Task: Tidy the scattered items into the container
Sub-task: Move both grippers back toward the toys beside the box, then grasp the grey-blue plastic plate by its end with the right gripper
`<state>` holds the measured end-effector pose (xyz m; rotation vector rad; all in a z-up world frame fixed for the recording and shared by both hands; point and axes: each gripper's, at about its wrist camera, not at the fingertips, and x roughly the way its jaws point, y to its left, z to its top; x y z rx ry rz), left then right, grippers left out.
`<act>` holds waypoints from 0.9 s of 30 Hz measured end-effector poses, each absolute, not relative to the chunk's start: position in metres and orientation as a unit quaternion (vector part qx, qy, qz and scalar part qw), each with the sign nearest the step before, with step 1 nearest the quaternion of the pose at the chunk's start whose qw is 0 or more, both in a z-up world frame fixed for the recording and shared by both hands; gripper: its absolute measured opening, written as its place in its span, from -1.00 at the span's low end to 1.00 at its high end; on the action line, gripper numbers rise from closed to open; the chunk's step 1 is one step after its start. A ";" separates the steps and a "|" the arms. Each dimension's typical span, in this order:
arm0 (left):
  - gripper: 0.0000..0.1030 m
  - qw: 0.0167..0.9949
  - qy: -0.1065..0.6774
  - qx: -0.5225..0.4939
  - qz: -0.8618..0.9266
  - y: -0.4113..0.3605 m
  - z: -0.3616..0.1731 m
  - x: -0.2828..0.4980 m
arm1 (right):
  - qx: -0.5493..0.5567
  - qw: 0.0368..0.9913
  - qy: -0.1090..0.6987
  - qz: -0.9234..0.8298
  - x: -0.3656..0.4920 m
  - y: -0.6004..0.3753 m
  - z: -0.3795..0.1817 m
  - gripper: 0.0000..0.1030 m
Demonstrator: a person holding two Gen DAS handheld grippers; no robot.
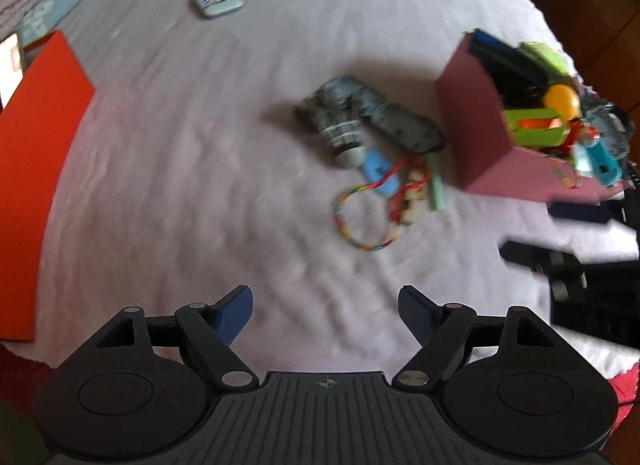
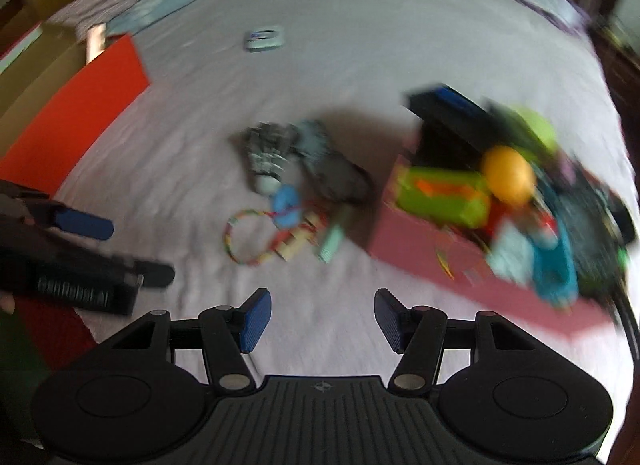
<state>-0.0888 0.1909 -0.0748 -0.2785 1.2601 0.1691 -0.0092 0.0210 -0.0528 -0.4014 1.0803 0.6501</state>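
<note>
A pink box (image 1: 468,121) (image 2: 404,241) sits on the white bedspread, full of toys, among them a yellow ball (image 1: 560,99) (image 2: 508,175) and a green block (image 1: 534,127) (image 2: 444,195). Left of it lies a loose cluster: a grey toy gun (image 1: 360,113) (image 2: 304,157), a blue clip (image 1: 378,171) (image 2: 286,203), a multicoloured ring (image 1: 360,221) (image 2: 248,241) and a mint green stick (image 1: 436,189) (image 2: 332,243). My left gripper (image 1: 326,315) is open and empty, nearer than the cluster. My right gripper (image 2: 320,321) is open and empty. Both views are blurred.
A red flat box (image 1: 36,169) (image 2: 76,113) lies at the left. A small white-blue device (image 1: 216,3) (image 2: 264,39) lies far back. The left gripper (image 2: 84,225) shows at the left of the right wrist view. Dark objects (image 1: 560,261) lie right of the pink box.
</note>
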 end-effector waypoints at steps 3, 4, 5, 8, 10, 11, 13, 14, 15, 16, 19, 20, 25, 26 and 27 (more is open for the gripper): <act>0.55 0.791 0.591 -0.135 0.086 0.208 -0.084 -0.093 | -0.222 0.787 0.480 0.318 0.006 0.055 -0.065 0.20; 0.55 0.789 0.592 -0.137 0.089 0.213 -0.088 -0.093 | -0.234 0.786 0.475 0.319 0.012 0.064 -0.070 0.20; 0.55 0.788 0.593 -0.139 0.091 0.219 -0.091 -0.094 | -0.245 0.785 0.472 0.318 0.020 0.073 -0.076 0.20; 0.55 0.786 0.592 -0.146 0.098 0.232 -0.099 -0.093 | -0.261 0.784 0.471 0.311 0.042 0.094 -0.091 0.20; 0.56 0.786 0.591 -0.152 0.101 0.238 -0.103 -0.090 | -0.264 0.784 0.475 0.301 0.056 0.102 -0.100 0.20; 0.56 0.785 0.591 -0.154 0.103 0.241 -0.105 -0.089 | -0.264 0.784 0.477 0.297 0.062 0.106 -0.105 0.20; 0.55 0.785 0.590 -0.158 0.105 0.247 -0.109 -0.085 | -0.267 0.783 0.483 0.287 0.074 0.110 -0.114 0.20; 0.56 0.785 0.589 -0.161 0.107 0.249 -0.111 -0.084 | -0.268 0.782 0.486 0.284 0.079 0.112 -0.118 0.20; 0.56 0.785 0.588 -0.163 0.108 0.252 -0.112 -0.083 | -0.270 0.781 0.488 0.281 0.083 0.114 -0.123 0.20; 0.56 0.785 0.588 -0.164 0.109 0.253 -0.113 -0.082 | -0.273 0.779 0.491 0.279 0.087 0.117 -0.128 0.20; 0.56 0.785 0.587 -0.167 0.110 0.257 -0.115 -0.079 | -0.283 0.772 0.499 0.273 0.094 0.121 -0.141 0.20; 0.55 0.785 0.586 -0.166 0.110 0.257 -0.116 -0.079 | -0.283 0.771 0.501 0.271 0.096 0.121 -0.144 0.20; 0.56 0.783 0.590 -0.163 0.110 0.257 -0.117 -0.078 | -0.277 0.772 0.507 0.267 0.100 0.119 -0.150 0.01; 0.56 0.782 0.591 -0.164 0.110 0.257 -0.118 -0.078 | -0.276 0.773 0.506 0.267 0.100 0.120 -0.150 -0.06; 0.57 0.781 0.591 -0.165 0.110 0.257 -0.118 -0.078 | -0.275 0.774 0.505 0.267 0.099 0.122 -0.150 -0.06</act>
